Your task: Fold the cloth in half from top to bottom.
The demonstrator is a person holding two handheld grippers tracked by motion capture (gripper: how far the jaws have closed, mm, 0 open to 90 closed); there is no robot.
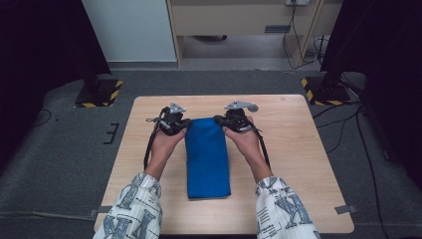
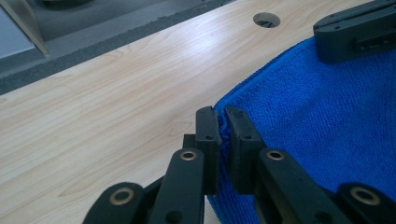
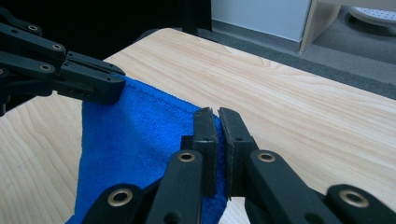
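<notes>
A folded blue cloth (image 1: 207, 159) lies lengthwise in the middle of the wooden table (image 1: 298, 149). My left gripper (image 1: 185, 123) is shut on its far left corner, and the left gripper view has the blue cloth edge (image 2: 327, 121) pinched between my left gripper (image 2: 222, 114) jaws. At the far right corner my right gripper (image 1: 220, 120) is shut on the cloth too. In the right gripper view the cloth (image 3: 135, 135) runs between my right gripper (image 3: 217, 114) jaws, with the other gripper (image 3: 100, 84) clamped on the opposite corner.
Bare wood surrounds the cloth on both sides. A round hole (image 2: 266, 19) pierces the tabletop near its far edge. Two stand bases with yellow-black stripes (image 1: 99, 92) (image 1: 321, 89) rest on the grey carpet beyond the table, and cables trail at the right.
</notes>
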